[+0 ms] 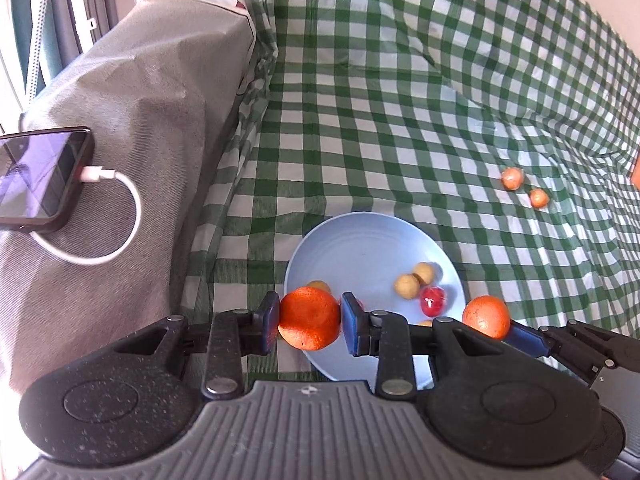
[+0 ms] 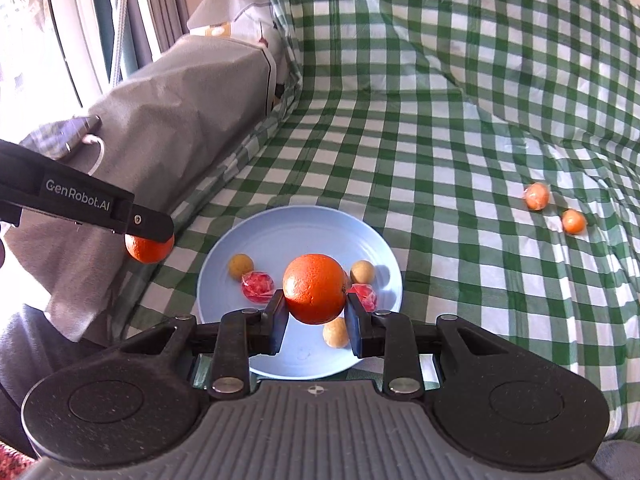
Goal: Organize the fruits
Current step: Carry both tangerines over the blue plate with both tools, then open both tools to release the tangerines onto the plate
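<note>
Partly done: each gripper, left (image 1: 310, 318) and right (image 2: 316, 312), pinches an orange (image 1: 309, 317) (image 2: 314, 294) over the plate (image 2: 280, 232), which already carries small fruits, while two fruits (image 2: 536, 196) (image 2: 573, 221) wait near the cloth's (image 2: 440, 140) right edge.

Both wrist views close above, angled down, sharing the blue plate (image 1: 360, 236) (image 2: 304, 224)

The left claw (image 1: 310, 320) grips an orange (image 1: 309, 317) over the blue plate (image 1: 360, 240) — small yellow and red fruits lie inside.
</note>
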A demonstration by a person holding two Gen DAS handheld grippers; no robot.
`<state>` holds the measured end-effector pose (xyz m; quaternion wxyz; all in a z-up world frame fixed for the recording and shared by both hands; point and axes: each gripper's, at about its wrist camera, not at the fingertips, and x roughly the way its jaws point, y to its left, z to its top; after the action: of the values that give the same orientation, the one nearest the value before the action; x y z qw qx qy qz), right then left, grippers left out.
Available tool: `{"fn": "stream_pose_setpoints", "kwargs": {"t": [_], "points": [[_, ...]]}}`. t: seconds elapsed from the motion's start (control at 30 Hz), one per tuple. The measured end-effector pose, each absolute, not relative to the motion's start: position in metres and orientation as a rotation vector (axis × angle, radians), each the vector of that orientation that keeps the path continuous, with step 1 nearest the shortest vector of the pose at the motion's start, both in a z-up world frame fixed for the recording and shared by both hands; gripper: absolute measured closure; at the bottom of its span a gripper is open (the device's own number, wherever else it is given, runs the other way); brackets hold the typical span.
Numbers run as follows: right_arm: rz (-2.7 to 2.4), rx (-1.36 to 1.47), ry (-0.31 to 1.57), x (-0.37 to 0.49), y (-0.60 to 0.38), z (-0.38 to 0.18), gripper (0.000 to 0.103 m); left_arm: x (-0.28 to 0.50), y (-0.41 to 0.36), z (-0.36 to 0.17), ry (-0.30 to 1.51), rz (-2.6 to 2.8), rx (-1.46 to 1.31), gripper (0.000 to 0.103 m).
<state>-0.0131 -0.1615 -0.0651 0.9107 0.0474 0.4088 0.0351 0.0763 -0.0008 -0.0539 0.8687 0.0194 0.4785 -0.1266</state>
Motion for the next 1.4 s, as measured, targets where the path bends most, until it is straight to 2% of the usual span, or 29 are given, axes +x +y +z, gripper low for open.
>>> {"fn": "stream_pose_setpoints", "kwargs": {"t": [0.53,0.57,0.6,0.63,0.67,0.7,0.77,0.9,1.23,1.4], "points": [[0.086,0.054,0.941,0.040,-0.159,-0.107,0.071,0.127,-0.030,-0.106,1.057,-0.268,0.111,0.066],[0.086,0.052,0.946,0.042,-0.158,-0.109,0.071,0.128,-0.031,-0.107,1.051,-0.270,0.117,0.063],[0.091,0.050,0.952,0.045,-0.158,-0.111,0.070,0.128,-0.032,-0.106,1.044,-0.281,0.120,0.045],[0.097,0.048,0.962,0.048,-0.158,-0.112,0.070,0.128,-0.032,-0.105,1.034,-0.286,0.122,0.019],[0.100,0.049,0.969,0.051,-0.158,-0.113,0.062,0.127,-0.031,-0.102,1.013,-0.277,0.120,0.008],[0.103,0.048,0.973,0.054,-0.159,-0.112,0.045,0.123,-0.030,-0.098,0.983,-0.262,0.114,0.000],[0.094,0.045,0.963,0.053,-0.159,-0.107,0.027,0.115,-0.028,-0.086,0.949,-0.277,0.107,0.000],[0.086,0.022,0.950,0.034,-0.162,-0.091,0.012,0.094,-0.019,-0.071,0.966,-0.270,0.096,0.000],[0.042,0.065,0.928,-0.040,-0.168,-0.057,0.001,0.029,0.016,-0.048,1.007,-0.200,0.022,0.000],[0.042,0.032,0.866,-0.062,-0.163,-0.044,0.001,0.013,0.020,-0.034,0.961,-0.196,0.017,0.000]]}}
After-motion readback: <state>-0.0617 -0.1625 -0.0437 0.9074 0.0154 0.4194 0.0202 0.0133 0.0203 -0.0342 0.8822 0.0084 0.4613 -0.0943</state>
